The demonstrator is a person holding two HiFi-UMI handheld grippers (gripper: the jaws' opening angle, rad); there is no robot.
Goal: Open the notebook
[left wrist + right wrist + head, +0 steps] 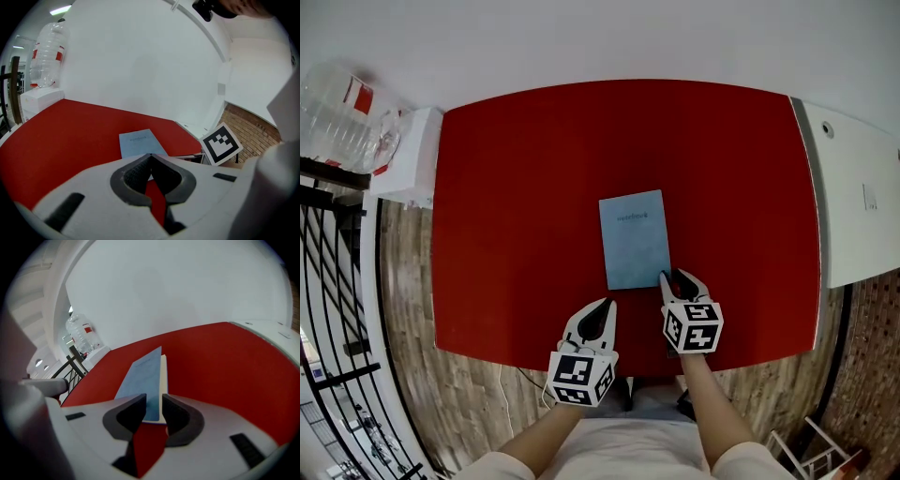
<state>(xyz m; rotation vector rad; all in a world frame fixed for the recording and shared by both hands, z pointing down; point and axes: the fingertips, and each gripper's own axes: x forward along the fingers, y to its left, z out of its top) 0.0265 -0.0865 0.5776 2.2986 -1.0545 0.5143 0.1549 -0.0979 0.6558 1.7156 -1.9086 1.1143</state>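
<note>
**Fig. 1. Closed notebook on a red table, with two hand-held grippers at its near edge**

The notebook (635, 239), pale blue and with its cover down, lies flat on the red table (516, 187) directly ahead of both grippers.

The right gripper (679, 279) stands at the notebook's near right corner. In the head view its left fingertip overlaps that corner, though contact cannot be confirmed. In the right gripper view the jaws of this gripper (153, 400) stand apart. The near edge of the notebook (143, 380) shows in the gap between them, with the cream page block visible along the side toward the right jaw. Bare table (225, 362) extends to the right of that jaw.

The left gripper (602, 311) sits just beside the right gripper, on its left, and slightly nearer the person. It lies short of the notebook's near left corner, apart from it. In the left gripper view its jaws (150, 157) meet at the tips with nothing held between them. The notebook (139, 143) lies just beyond the tips, and the right gripper's marker cube (220, 144) appears to their right.

Far to the left of the left gripper, past the table edge, a clear plastic bottle (333, 117) stands beside a white box (408, 159). Well to the right of the right gripper, a white counter (858, 206) adjoins the table.
</note>
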